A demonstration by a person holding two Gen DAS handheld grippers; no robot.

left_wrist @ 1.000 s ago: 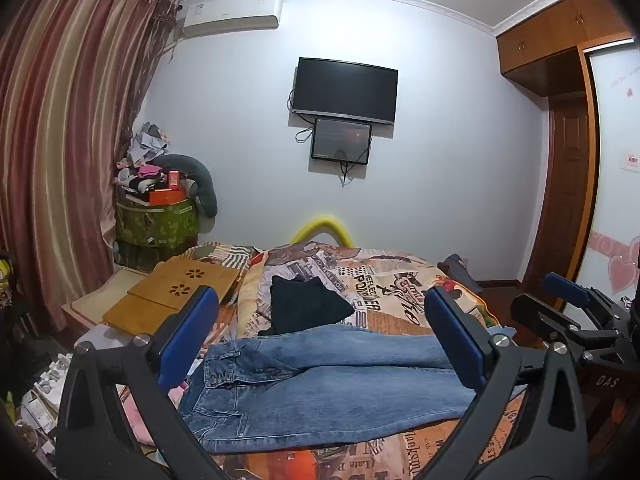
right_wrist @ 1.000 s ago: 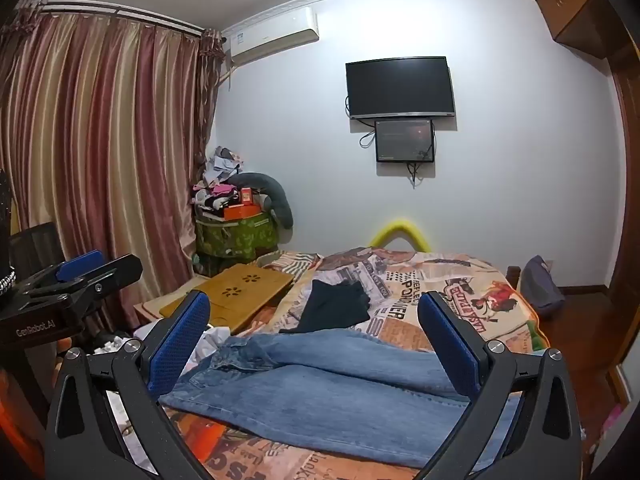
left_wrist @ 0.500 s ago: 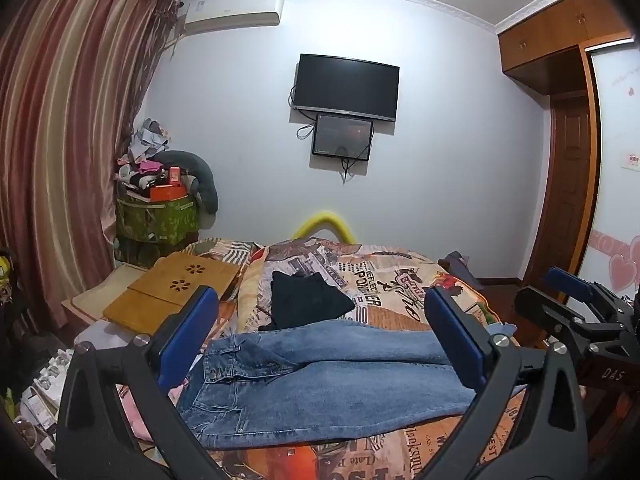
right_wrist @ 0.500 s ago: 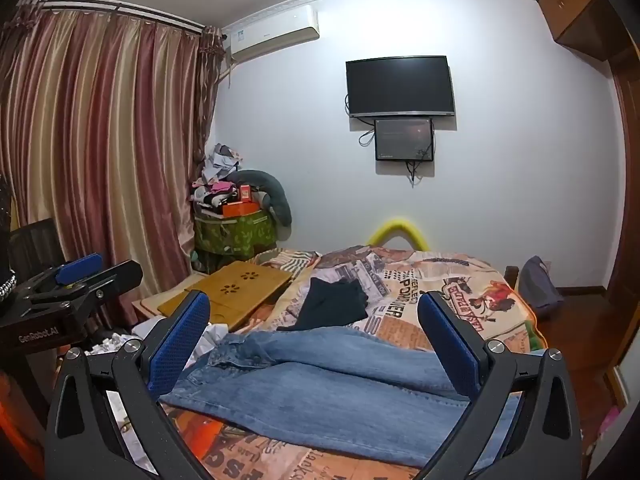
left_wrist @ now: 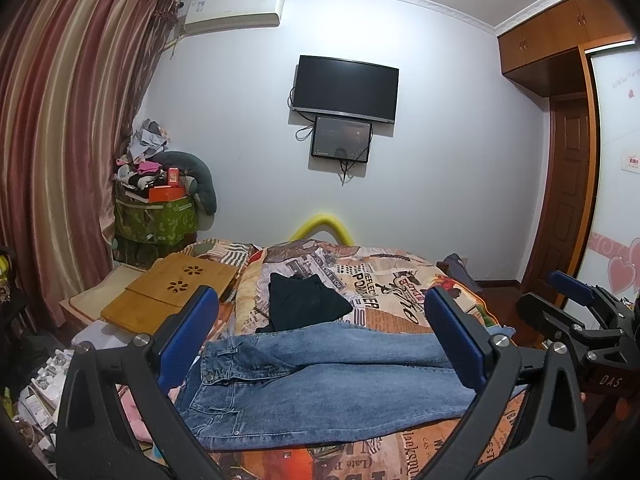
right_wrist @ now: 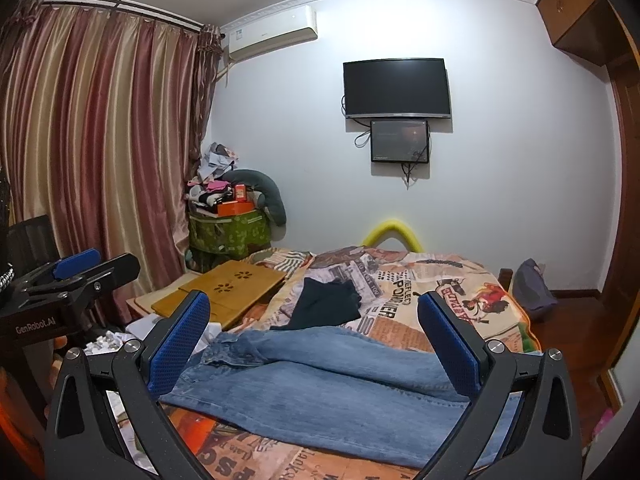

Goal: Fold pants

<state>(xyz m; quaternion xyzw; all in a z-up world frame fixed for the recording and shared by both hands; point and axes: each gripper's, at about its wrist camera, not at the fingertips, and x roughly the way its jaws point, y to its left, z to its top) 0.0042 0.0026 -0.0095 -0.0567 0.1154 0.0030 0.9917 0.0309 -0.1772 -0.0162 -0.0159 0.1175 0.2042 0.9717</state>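
Observation:
Blue jeans [left_wrist: 320, 384] lie flat across the near part of the bed, waistband to the left, legs running right; they also show in the right wrist view [right_wrist: 320, 384]. My left gripper [left_wrist: 320, 340] is open and empty, held above and in front of the jeans. My right gripper [right_wrist: 316, 340] is open and empty too, also short of the jeans. The right gripper's body shows at the right edge of the left wrist view [left_wrist: 580, 320]; the left gripper's body shows at the left of the right wrist view [right_wrist: 72, 280].
A folded black garment [left_wrist: 304, 300] lies on the patterned bedspread [left_wrist: 400, 288] behind the jeans. A wooden lap desk [left_wrist: 172, 288] sits at the bed's left. Clutter is piled on the floor at left [left_wrist: 36, 384]. A door [left_wrist: 568, 200] is at the right.
Both grippers have drifted slightly; the view has tilted up a little, so the jeans sit a touch lower in frame. Both stay open and empty.

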